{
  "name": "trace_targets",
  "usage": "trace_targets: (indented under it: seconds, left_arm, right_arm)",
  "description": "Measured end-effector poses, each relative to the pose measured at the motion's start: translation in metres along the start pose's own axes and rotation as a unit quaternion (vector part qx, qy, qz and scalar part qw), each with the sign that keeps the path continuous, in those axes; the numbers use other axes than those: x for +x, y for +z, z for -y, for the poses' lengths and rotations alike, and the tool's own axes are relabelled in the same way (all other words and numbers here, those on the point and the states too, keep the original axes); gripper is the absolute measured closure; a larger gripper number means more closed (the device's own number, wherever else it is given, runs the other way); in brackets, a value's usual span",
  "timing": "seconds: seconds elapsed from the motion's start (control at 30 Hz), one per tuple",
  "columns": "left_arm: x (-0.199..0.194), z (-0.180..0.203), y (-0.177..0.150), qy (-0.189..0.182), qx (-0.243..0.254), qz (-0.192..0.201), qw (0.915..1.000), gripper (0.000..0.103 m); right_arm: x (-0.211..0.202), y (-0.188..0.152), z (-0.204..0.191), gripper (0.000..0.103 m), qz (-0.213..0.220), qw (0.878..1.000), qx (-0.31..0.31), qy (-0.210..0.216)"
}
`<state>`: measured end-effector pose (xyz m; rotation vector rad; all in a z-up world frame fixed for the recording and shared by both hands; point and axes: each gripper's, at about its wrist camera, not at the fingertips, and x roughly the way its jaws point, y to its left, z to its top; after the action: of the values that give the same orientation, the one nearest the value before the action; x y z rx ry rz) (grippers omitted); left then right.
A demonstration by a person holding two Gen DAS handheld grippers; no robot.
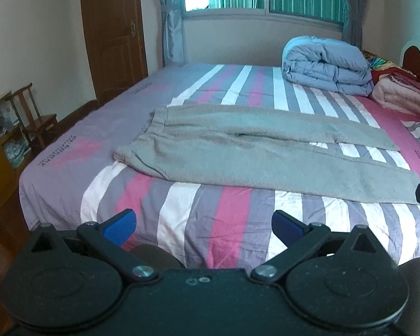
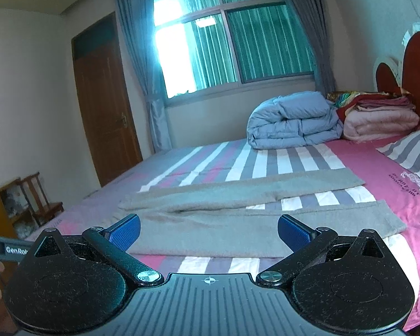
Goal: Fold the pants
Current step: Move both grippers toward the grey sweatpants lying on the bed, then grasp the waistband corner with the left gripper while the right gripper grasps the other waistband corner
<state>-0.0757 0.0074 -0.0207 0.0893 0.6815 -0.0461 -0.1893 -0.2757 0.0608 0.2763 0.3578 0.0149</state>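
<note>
Both tongs spread wide and empty, short of the pants on the bed.

Left tongs (image 1: pixel 204 228) and right tongs (image 2: pixel 208 231) hang over the near bed (image 1: pixel 70 173) edge, gripping nothing, not yet touching the grey pants (image 1: pixel 238 151). Pants lie flat mid-bed, nearer than the folded blue quilt (image 1: pixel 326 67). Long axis runs across the view: waistband toward the door (image 1: pixel 112 33) side, cuffs toward the headboard (image 2: pixel 417 61) side, legs splayed in a narrow V. Likely first fold: pinch waistband and cuff of the near leg together, lift evenly, lay it onto the far leg, edges aligned.
</note>
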Motion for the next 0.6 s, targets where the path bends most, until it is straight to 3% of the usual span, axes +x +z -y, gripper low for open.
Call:
trace_targets:
  seconds: [0.3,0.6]
  left_arm:
    - [0.037,0.002,0.011,0.016,-0.009,-0.034,0.9993,0.006]
    - [0.081,0.012,0.048,0.021,0.03,-0.052,0.998,0.006]
  right_arm:
    - [0.025,-0.014,0.015,0.0,-0.024,1.0,-0.01,-0.001]
    - [0.075,0.001,0.034,0.0,-0.054,0.998,-0.014,-0.004]
